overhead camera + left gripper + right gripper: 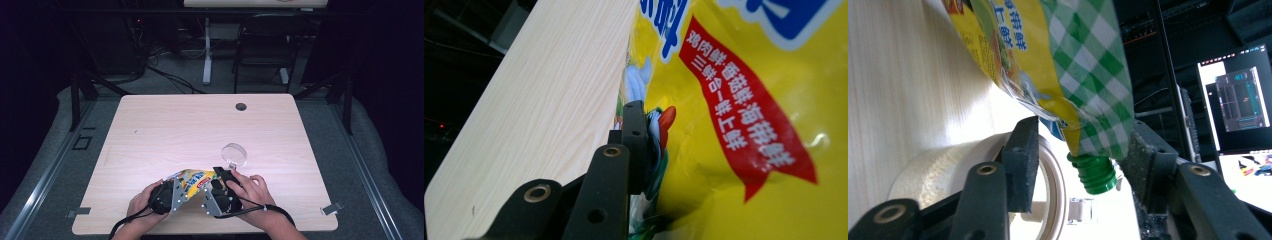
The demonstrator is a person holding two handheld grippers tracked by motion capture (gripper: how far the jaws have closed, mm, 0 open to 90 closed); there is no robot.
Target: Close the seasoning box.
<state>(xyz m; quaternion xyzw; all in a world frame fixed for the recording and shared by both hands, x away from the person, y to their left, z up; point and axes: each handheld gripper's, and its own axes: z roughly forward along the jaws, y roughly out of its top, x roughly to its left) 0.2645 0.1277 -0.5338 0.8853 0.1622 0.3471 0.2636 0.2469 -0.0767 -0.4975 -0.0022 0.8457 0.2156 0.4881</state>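
Note:
A yellow snack pouch [192, 179] with red and blue print is held up just above the table's near edge, between both hands. My left gripper [175, 192] is shut on the pouch's lower edge; in the left gripper view its black jaws [644, 125] pinch the crumpled foil of the pouch [749, 125]. My right gripper [220, 180] is at the pouch's other end. In the right gripper view the jaws [1080, 160] stand open on either side of a green threaded spout [1093, 172] on the pouch's green-checked corner [1088, 60]. The pads do not press the spout.
A clear round dish [234, 154] sits on the light wooden table [175, 125] just beyond my right gripper; it shows pale behind the jaw [973, 170]. A cable hole [241, 106] is at the far side. A chair [265, 45] stands beyond the table.

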